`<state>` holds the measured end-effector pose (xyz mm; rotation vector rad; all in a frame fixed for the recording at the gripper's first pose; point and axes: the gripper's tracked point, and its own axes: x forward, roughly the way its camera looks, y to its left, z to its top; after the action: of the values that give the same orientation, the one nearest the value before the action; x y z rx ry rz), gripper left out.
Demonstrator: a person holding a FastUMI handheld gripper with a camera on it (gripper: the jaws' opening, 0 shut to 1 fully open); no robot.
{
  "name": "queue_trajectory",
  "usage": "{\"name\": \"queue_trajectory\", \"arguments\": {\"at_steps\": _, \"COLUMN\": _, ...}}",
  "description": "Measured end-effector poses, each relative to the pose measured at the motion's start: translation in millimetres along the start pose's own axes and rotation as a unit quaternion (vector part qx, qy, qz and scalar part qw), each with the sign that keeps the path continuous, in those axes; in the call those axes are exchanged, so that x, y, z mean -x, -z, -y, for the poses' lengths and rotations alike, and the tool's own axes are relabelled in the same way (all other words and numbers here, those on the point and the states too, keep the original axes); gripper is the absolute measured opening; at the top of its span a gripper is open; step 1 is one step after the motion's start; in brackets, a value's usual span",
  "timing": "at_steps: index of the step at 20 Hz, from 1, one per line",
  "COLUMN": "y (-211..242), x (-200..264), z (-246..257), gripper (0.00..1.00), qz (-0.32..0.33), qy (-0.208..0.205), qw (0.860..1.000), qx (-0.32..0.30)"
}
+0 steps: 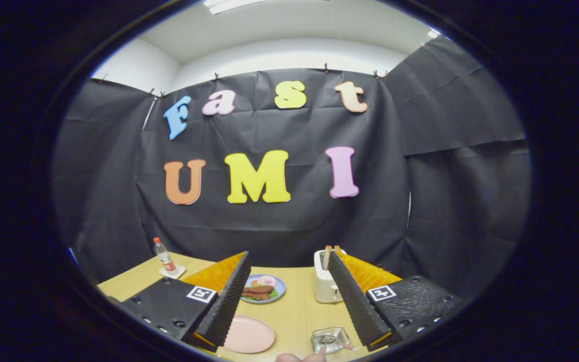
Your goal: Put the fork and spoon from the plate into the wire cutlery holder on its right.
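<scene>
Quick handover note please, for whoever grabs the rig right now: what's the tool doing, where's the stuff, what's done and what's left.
Tool: open, fingers wide apart, holding nothing, raised above the table.
Pink plate: on the table between the fingers, close to the left one; I can't make out a fork or spoon on it.
Wire cutlery holder: to the plate's right, near the right finger. Something pinkish pokes from it, and fingertips sit just beside it; I can't tell what it holds.
Beyond the fingers: a blue plate of food, a toaster, a bottle.
Done or left: unclear; check the holder first.

hand-held gripper (288,296), fingers spread wide
</scene>
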<state>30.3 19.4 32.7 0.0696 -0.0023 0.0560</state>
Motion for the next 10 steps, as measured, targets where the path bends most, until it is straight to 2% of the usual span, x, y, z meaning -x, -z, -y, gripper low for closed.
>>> {"name": "queue_trajectory", "arguments": {"at_steps": 10, "y": 15.3, "x": -2.0, "z": -4.9, "gripper": 0.95, "qz": -0.009, "qy": -0.002, "qw": 1.0, "qx": -0.008}}
